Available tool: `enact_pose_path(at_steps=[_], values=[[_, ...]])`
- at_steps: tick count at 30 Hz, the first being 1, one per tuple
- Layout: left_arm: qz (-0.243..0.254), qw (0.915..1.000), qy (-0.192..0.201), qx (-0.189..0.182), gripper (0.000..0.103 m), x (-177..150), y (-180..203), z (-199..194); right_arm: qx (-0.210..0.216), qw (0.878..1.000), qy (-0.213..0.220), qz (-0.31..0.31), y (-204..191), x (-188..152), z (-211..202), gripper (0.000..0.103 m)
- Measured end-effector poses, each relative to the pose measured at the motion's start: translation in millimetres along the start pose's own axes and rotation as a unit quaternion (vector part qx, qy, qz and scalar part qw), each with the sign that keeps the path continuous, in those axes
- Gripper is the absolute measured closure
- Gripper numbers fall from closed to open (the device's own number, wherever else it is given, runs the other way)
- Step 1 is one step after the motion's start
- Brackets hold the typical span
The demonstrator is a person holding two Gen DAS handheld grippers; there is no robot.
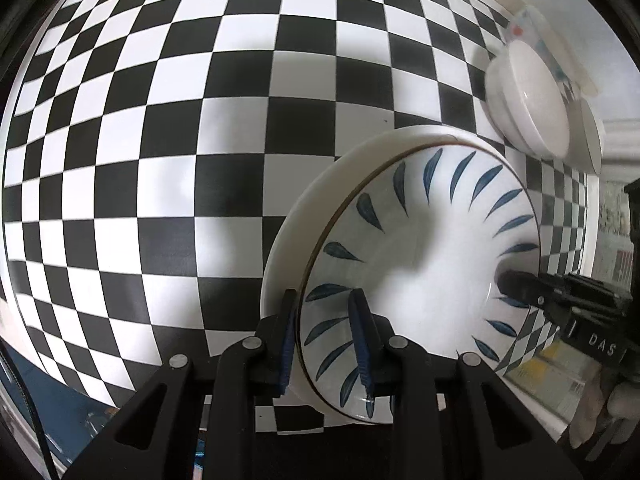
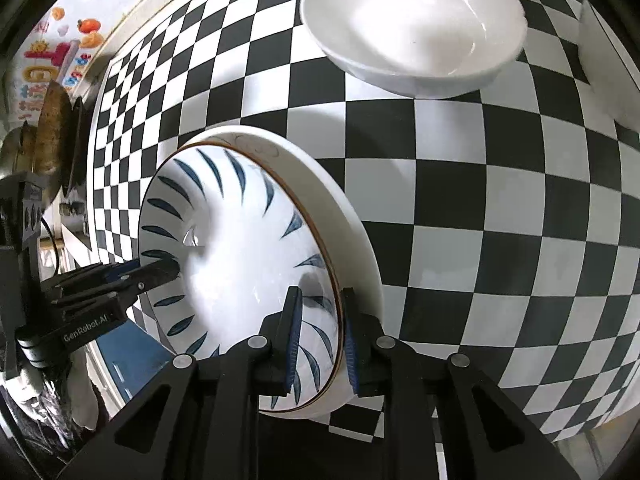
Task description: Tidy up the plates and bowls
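The checkered surface [image 1: 160,160] fills both views. Near its edge a blue-leaf bowl [image 1: 420,248] sits nested in a plain white dish [image 1: 304,216], whose rim shows as a crescent along one side. Both face up; being round, the bowl has no long axis to speak of, only a rim to grip.

A white bowl [image 2: 412,20] stands well apart, farther back, on what looks like another dish, with a patterned dish behind it; that appears to be the pile these are meant to join.

The left gripper [image 1: 328,332] straddles the leaf bowl's rim, one blue pad inside and one outside, jaws narrowed onto the wall. The right gripper [image 2: 320,328] bites the opposite rim the same way. Whether either outer pad also catches the white dish is unclear.

Judged from this, the step is a two-handed lift. It would go best with both hands rising together and level, so the bowl neither tips nor drags the dish below.
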State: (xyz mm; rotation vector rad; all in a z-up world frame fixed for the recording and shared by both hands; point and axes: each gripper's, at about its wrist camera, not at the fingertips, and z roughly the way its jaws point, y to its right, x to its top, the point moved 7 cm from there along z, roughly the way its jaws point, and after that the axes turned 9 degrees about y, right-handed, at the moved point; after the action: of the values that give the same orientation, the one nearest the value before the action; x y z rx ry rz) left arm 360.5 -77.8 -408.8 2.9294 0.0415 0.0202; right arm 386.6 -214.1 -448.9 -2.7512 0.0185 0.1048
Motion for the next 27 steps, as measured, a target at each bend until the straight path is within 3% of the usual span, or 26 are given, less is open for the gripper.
enact_pose_path(at_steps=[12, 18, 27], values=[[-0.019, 0.9995, 0.02, 0.012, 0.08, -12.8, -12.3, -16.0, -0.034, 0.999, 0.006, -0.035, -7.4, 1.8, -9.9, 0.074], [0.002, 0.9968, 0.073, 0.03, 0.08, -20.9, -5.4, -53.5, -0.054, 0.997, 0.043, -0.044, -19.7, -10.3, -33.9, 0.074], [0.04, 0.9854, 0.158, 0.05, 0.08, -62.8, 6.3, -124.5, -0.074, 0.988, 0.127, -0.045, -53.1, -55.3, -89.4, 0.074]])
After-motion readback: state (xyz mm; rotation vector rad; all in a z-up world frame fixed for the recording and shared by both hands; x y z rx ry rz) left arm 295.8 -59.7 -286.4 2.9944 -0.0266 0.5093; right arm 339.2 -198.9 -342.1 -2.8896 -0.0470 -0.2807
